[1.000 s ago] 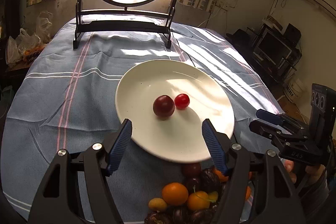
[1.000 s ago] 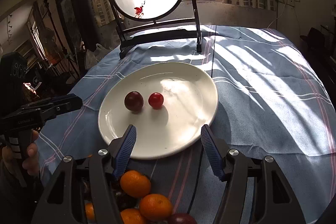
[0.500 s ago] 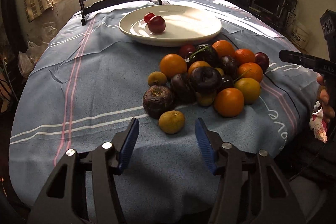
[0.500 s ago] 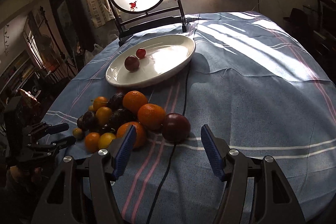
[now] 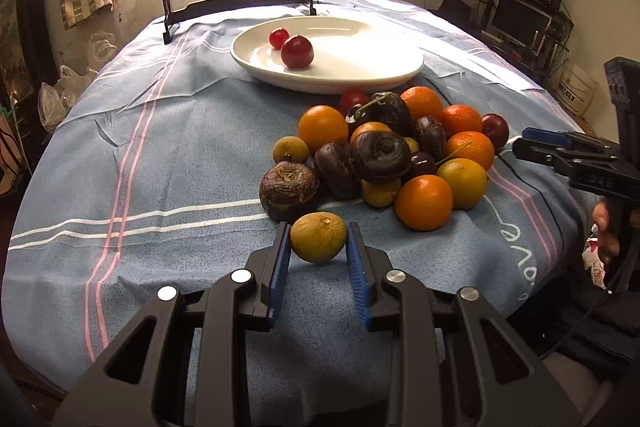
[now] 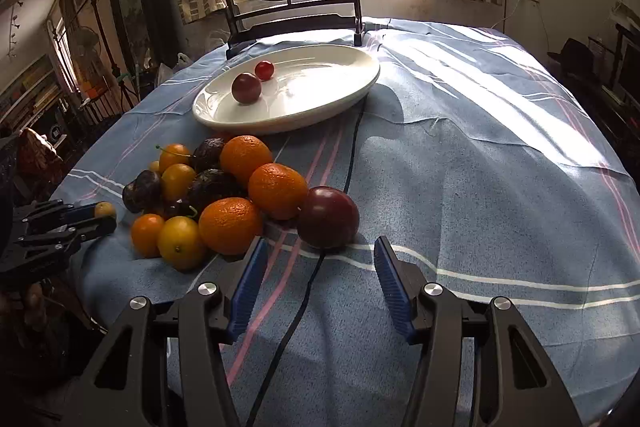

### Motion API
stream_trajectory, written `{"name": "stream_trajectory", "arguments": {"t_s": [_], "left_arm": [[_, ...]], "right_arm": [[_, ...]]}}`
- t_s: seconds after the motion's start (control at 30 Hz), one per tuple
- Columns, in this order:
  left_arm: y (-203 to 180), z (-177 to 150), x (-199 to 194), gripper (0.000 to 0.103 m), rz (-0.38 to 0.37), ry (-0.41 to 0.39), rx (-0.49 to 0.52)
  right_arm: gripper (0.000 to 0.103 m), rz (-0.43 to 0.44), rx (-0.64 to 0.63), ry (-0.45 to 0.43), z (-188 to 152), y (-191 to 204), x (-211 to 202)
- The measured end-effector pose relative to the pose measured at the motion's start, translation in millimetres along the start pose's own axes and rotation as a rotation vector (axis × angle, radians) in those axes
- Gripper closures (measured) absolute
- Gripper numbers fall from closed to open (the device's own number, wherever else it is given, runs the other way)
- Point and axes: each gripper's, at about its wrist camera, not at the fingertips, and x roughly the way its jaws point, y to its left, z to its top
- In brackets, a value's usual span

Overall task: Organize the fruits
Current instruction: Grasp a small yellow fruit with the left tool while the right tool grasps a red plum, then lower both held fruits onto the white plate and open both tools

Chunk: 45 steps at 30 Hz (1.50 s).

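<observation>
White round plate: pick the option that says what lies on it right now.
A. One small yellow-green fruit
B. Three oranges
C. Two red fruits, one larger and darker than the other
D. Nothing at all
C. The white round plate carries a larger dark red round fruit and a smaller bright red round fruit; the oranges lie in the pile on the cloth, and the left hand-held gripper grips the small yellow-green fruit.

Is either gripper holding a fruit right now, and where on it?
The left gripper is closed on the small yellow-green fruit, its pads on the fruit's two sides. The right gripper is open, holding nothing.
</observation>
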Motion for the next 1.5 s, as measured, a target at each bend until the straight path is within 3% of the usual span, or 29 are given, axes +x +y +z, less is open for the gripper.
{"name": "stream_trajectory", "arguments": {"t_s": [0.23, 0.27, 0.3, 0.33, 0.6, 0.8, 0.97, 1.07, 1.3, 1.4, 1.5], "left_arm": [[0, 7, -9, 0.076, -0.026, -0.022, -0.012], [1, 7, -9, 0.076, -0.025, -0.022, -0.014], [1, 7, -9, 0.076, -0.025, -0.021, -0.016], [2, 6, -8, 0.076, -0.025, -0.020, -0.019], [7, 13, -17, 0.076, -0.030, -0.048, -0.032], [10, 54, -17, 0.076, -0.038, -0.094, -0.021], [8, 105, 16, 0.076, -0.052, -0.083, -0.016], [-1, 132, 49, 0.076, -0.100, -0.034, -0.019], [-15, 168, 132, 0.075, -0.099, 0.099, -0.012], [-7, 172, 143, 0.070, -0.103, 0.138, -0.060], [2, 171, 114, 0.051, -0.100, 0.062, -0.082]], "right_arm": [[0.049, -0.020, 0.011, 0.014, 15, -6, 23], [0.052, -0.015, 0.011, 0.020, 16, -6, 26], [0.063, -0.004, 0.012, 0.036, 16, -6, 30], [0.065, 0.010, 0.015, 0.046, 16, -7, 32], [0.066, 0.024, 0.048, -0.022, 17, -10, 5], [0.066, 0.071, 0.058, -0.084, 54, -14, -15], [0.065, 0.117, 0.072, -0.077, 99, -14, 2], [0.065, 0.130, 0.087, -0.044, 122, -15, 28], [0.063, 0.154, 0.108, 0.048, 155, -17, 102], [0.054, 0.126, 0.134, -0.001, 160, -21, 106], [0.053, 0.126, 0.123, -0.050, 156, -17, 86]]}}
